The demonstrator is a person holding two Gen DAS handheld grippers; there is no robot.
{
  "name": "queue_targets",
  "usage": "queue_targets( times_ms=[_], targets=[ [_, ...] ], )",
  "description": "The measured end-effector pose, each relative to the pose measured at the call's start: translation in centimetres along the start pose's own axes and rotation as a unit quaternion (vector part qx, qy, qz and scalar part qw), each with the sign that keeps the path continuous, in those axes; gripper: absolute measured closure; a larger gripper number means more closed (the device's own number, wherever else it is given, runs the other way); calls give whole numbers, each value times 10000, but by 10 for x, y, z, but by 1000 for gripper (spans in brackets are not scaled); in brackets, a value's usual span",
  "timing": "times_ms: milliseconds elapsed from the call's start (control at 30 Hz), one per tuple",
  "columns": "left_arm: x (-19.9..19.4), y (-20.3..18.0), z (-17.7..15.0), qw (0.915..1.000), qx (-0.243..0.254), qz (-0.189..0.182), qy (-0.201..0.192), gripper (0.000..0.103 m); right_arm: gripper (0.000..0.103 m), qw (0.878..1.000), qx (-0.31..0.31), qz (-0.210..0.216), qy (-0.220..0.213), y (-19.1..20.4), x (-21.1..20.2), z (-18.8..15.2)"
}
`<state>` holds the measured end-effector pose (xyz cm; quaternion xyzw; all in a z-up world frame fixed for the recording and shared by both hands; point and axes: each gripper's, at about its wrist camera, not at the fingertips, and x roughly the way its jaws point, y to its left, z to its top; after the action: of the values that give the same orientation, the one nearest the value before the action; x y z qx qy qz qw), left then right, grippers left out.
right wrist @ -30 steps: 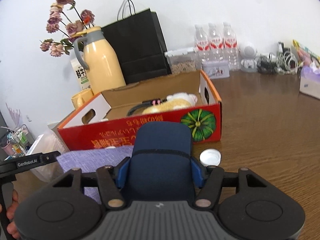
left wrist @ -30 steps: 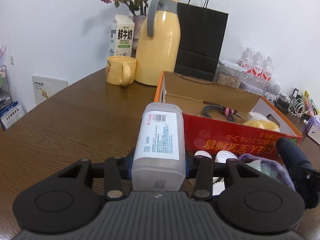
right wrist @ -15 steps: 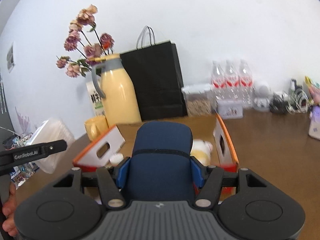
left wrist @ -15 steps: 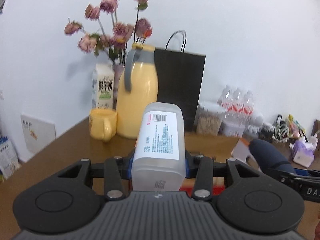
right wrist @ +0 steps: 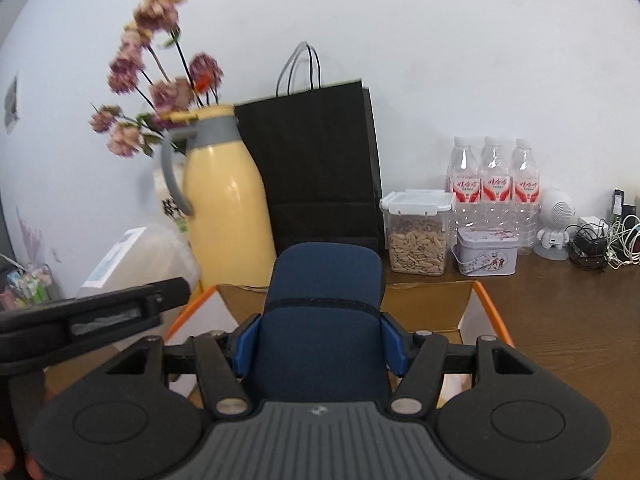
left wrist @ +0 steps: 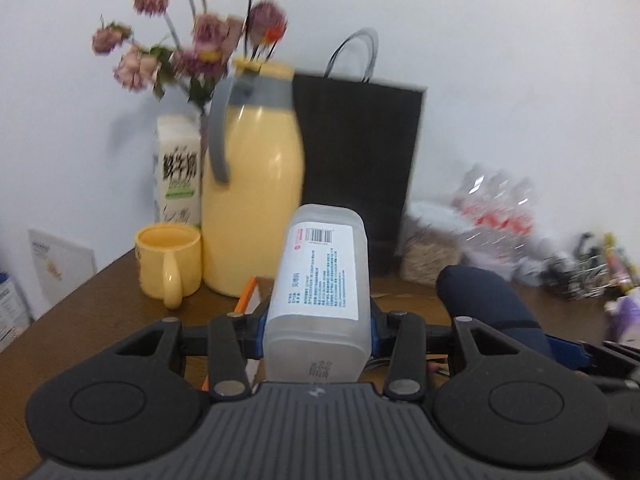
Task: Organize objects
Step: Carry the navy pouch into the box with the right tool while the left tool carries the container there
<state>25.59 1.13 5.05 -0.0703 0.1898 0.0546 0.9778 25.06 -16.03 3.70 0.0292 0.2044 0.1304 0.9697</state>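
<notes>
1. The left gripper (left wrist: pixel 318 322) pinches a clear plastic box (left wrist: pixel 320 300) with a white barcode label, its blue pads pressed on both sides; the box sticks out straight ahead toward 12 o'clock.
2. The right gripper (right wrist: pixel 320 344) is clamped on a navy blue case (right wrist: pixel 322 320), pads tight against its flanks. From the left camera that same case shows at 3 o'clock.
3. Just beyond the right gripper sits an open cardboard box (right wrist: pixel 486 300) with orange edges, on the brown table (right wrist: pixel 560 300); both held things hang above or near its opening.
4. At 10 o'clock from the left gripper stands a yellow mug (left wrist: pixel 168 260), touching or just beside a tall yellow jug (left wrist: pixel 254 200) with a grey handle.
5. Behind the jug are a milk carton (left wrist: pixel 178 172), dried flowers (left wrist: pixel 200 44) and a black paper bag (left wrist: pixel 360 160) against the wall.
6. At 1 o'clock from the right gripper stand a seed jar (right wrist: pixel 416 232), a small tin (right wrist: pixel 486 250) and three water bottles (right wrist: pixel 494 184).
</notes>
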Motion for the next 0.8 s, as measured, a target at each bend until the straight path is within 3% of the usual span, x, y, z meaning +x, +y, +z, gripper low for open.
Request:
queue_targets(
  times_ms=[233,467,533,600,633,667,733,800],
  targets=[
    [29,4,-25,9982,271,125,514,60,43,9987,-244,-238,380,1,36,-26],
    [29,3,-31,9977,349,82,581,59,42,9979,-431,-267,406,8,35,-35],
    [26,3,-32,9978,357,44,557,50,39,9979,-403,-276,425,6,33,-35],
    [20,2,-32,9984,382,96,408,14,37,9976,-394,-262,498,5,33,-35],
    [15,2,-31,9988,394,115,266,6,35,9977,-388,-260,491,4,32,-35],
    [11,2,-30,9991,397,112,128,0,23,9977,-390,-296,469,3,30,-35],
    [3,2,-29,9993,360,113,-58,0,7,9981,-373,-334,370,1,25,-34],
    [1,3,-29,9994,315,114,-90,0,1,9985,-321,-335,291,-1,20,-33]
  ],
)
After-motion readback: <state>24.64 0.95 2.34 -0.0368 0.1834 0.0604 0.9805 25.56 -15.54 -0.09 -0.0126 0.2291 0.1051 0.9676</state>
